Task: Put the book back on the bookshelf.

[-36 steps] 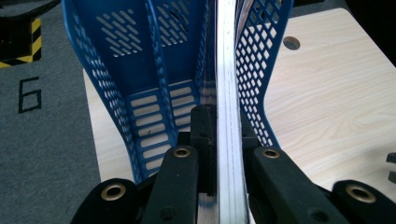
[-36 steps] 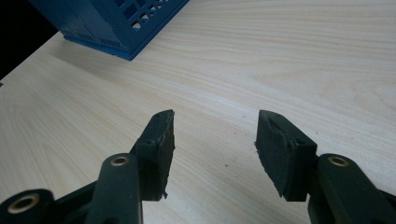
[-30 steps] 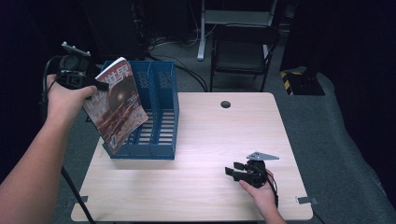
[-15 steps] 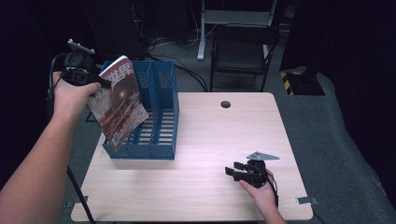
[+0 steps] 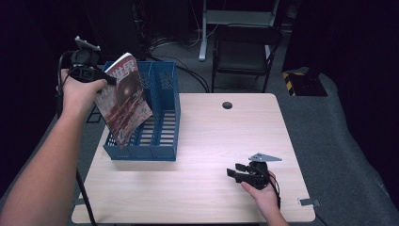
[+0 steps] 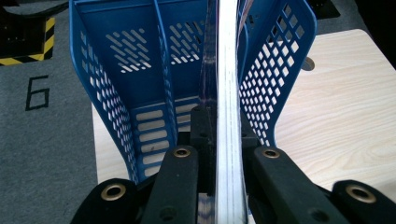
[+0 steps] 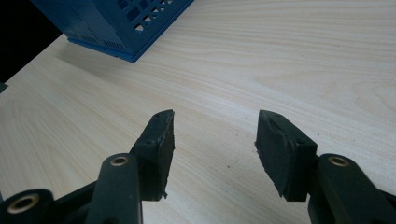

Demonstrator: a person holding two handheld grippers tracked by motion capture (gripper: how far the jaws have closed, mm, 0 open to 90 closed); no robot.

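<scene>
Left hand-held gripper [image 5: 109,80] clamps a magazine [image 5: 123,99] by its top edge, jaws tight on both sides of the pages. Left gripper view looks straight down the magazine [image 6: 227,93] edge-on, pressed between the two black jaws. Landmark: the blue file rack [image 5: 162,136] at the desk's [image 5: 211,136] left side. Magazine hangs tilted above the rack, its lower corner down at the rack's left compartment; cannot tell if it touches the rack floor. In the left gripper view the magazine lines up over a slot of the rack [image 6: 121,84], next to a divider wall. The person's left hand [image 5: 81,89] is raised above the rack's left rear corner, forearm running back toward the near left.

Right hand-held gripper [image 5: 241,174] sits low at the desk well to the right of the rack, near the desk's front edge, jaws spread wide and holding nothing. Right gripper view shows the gap between the jaws [image 7: 214,140] over bare wood, with the rack's [image 7: 116,23] corner far off at upper left. A round hole [image 5: 227,105] sits in the desk right of the rack, toward the back edge.
</scene>
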